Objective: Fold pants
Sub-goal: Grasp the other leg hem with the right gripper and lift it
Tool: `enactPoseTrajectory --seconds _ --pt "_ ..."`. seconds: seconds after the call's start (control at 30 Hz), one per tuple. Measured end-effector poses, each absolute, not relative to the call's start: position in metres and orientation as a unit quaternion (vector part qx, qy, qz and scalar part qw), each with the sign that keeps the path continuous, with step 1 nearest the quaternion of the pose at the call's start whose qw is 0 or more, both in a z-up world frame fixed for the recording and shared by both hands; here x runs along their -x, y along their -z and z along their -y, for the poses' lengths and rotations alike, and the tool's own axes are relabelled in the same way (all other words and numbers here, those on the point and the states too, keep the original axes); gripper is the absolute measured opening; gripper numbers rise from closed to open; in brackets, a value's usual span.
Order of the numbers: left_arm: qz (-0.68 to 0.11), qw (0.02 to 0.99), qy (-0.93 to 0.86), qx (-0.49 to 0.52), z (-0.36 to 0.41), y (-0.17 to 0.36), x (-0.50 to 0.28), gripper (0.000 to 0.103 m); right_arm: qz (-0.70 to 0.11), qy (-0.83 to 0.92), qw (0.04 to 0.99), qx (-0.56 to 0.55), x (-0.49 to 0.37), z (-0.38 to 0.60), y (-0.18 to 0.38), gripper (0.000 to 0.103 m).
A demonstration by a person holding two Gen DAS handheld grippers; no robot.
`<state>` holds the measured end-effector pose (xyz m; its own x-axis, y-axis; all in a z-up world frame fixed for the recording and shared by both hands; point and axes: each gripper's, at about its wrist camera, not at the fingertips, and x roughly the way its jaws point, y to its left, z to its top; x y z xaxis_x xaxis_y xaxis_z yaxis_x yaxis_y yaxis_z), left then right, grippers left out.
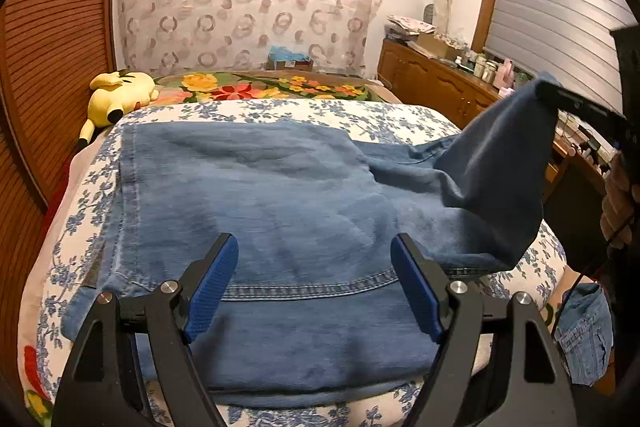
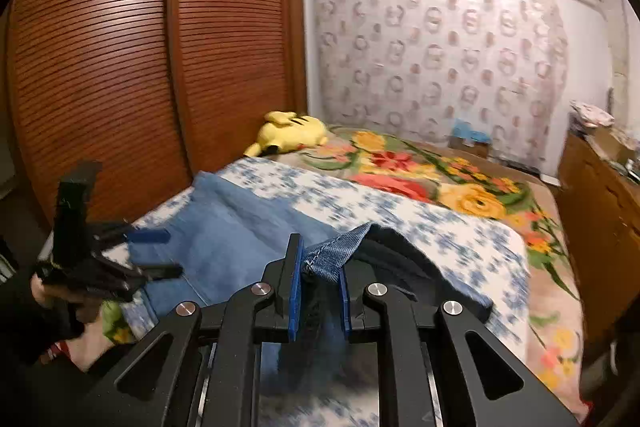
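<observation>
Blue denim pants (image 1: 260,195) lie spread over the blue-flowered bedsheet (image 1: 280,109). My left gripper (image 1: 316,267) hovers open just above their near part, with only flat cloth showing between its blue pads. At the right, one end of the pants is lifted off the bed, pinched in my right gripper (image 1: 550,89). The right wrist view shows that gripper (image 2: 320,267) shut on a stitched denim hem (image 2: 336,247), with dark cloth hanging below the pads. The rest of the pants (image 2: 224,239) lies to the left, by the open left gripper (image 2: 168,253).
A yellow plush toy (image 1: 120,95) lies at the bed's far left on a bright flowered blanket (image 1: 256,87). A slatted wooden wardrobe (image 2: 120,67) lines the left side. A wooden dresser (image 1: 440,79) crowded with bottles stands on the right. Another denim piece (image 1: 584,331) hangs low right.
</observation>
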<state>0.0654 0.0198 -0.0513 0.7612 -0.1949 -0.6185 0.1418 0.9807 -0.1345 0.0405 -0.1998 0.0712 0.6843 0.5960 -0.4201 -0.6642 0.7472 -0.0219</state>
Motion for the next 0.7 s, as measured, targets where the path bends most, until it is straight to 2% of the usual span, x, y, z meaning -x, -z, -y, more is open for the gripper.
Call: enactPoseTrajectory --seconds 0.43,0.7 --pt "-0.334 0.939 0.066 0.052 -0.047 0.056 -0.057 0.079 -0.192 -0.463 0.862 0.078 -0.060 0.143 -0.078 0.015" --pt "-0.338 0.937 0.047 0.068 -0.068 0.063 -0.050 0.079 -0.240 -0.488 0.836 0.077 -0.109 0.131 -0.062 0.015"
